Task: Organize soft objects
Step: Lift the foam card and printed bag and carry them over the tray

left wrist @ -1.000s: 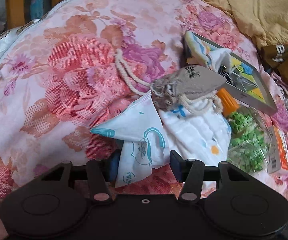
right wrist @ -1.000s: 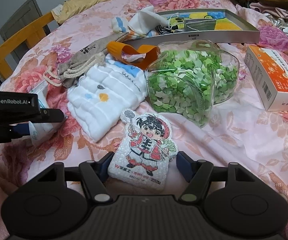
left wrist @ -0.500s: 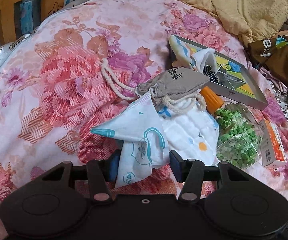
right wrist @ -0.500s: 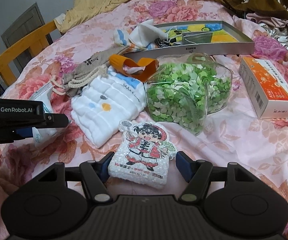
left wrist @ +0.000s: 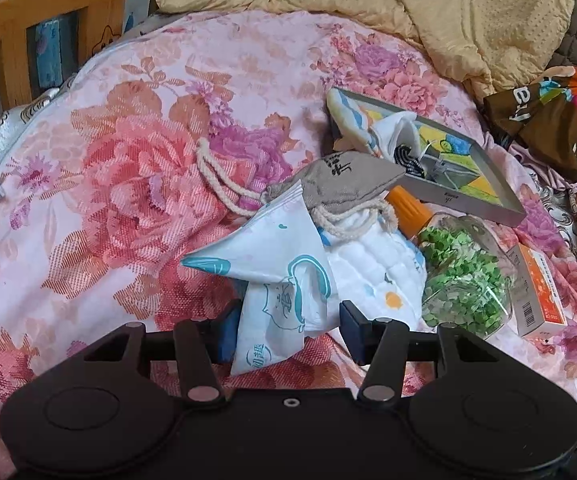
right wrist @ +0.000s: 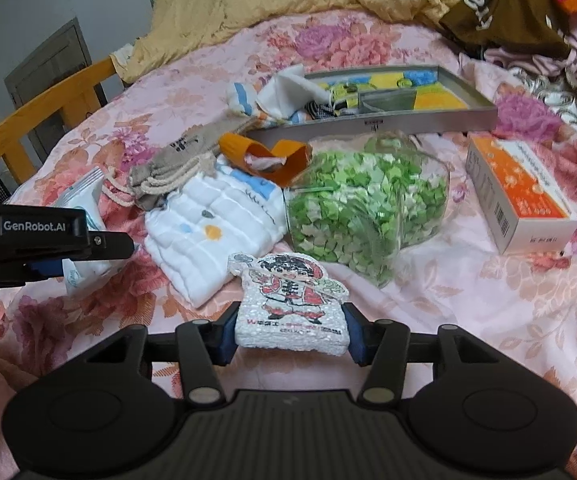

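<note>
My left gripper [left wrist: 286,334] is shut on a white tissue pack with teal cartoon print [left wrist: 284,280] and holds it above the floral bedspread. It also shows at the left of the right wrist view [right wrist: 82,248]. My right gripper [right wrist: 290,334] is shut on a white foam cartoon-figure sponge [right wrist: 290,300], lifted just off the bed. A white quilted cloth [right wrist: 212,236], a grey drawstring pouch [right wrist: 168,164] and an orange band [right wrist: 266,158] lie in a heap ahead.
A clear container of green paper stars [right wrist: 368,208] sits mid-bed. An orange and white box [right wrist: 520,192] lies to the right. A grey tray with colourful items [right wrist: 388,96] is behind. A yellow blanket [left wrist: 428,4] and wooden bed rail [left wrist: 48,12] border the bed.
Both grippers have lifted and pulled back with their loads. The right gripper's jaws have closed in on the foam sponge. The left keeps its hold on the tissue pack.
</note>
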### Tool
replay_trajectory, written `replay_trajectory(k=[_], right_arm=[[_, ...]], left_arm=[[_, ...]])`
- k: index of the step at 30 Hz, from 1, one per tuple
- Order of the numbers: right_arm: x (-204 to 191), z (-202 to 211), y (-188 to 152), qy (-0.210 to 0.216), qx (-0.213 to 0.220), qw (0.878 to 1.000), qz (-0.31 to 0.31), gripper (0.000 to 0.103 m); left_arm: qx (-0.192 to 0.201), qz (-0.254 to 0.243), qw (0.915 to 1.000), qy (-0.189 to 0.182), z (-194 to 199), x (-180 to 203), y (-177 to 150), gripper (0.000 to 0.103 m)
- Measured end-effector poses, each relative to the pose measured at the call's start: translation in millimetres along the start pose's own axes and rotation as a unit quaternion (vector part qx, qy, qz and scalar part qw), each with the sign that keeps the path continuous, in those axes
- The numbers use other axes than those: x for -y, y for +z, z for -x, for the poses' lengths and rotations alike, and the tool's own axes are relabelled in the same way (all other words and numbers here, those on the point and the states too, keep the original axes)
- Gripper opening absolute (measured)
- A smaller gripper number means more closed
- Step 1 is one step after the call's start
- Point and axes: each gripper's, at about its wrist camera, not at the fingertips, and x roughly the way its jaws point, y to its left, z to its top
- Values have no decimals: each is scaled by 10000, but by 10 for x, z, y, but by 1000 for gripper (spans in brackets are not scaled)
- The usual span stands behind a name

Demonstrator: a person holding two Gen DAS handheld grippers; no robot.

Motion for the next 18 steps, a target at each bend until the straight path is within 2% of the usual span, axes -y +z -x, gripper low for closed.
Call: replay_trajectory(k=[9, 14, 18], right_arm=[[-27, 154, 45, 27, 555, 9984, 143, 56], [-18, 221, 169, 89, 798, 9965, 215, 56], [-7, 255, 277, 105, 946, 9950, 288, 56]], left_arm=[[331, -185, 9992, -108, 115, 62, -13, 54], [488, -100, 9984, -269, 131, 69, 32, 54], [504, -72, 9984, -245, 82, 99, 88, 54]])
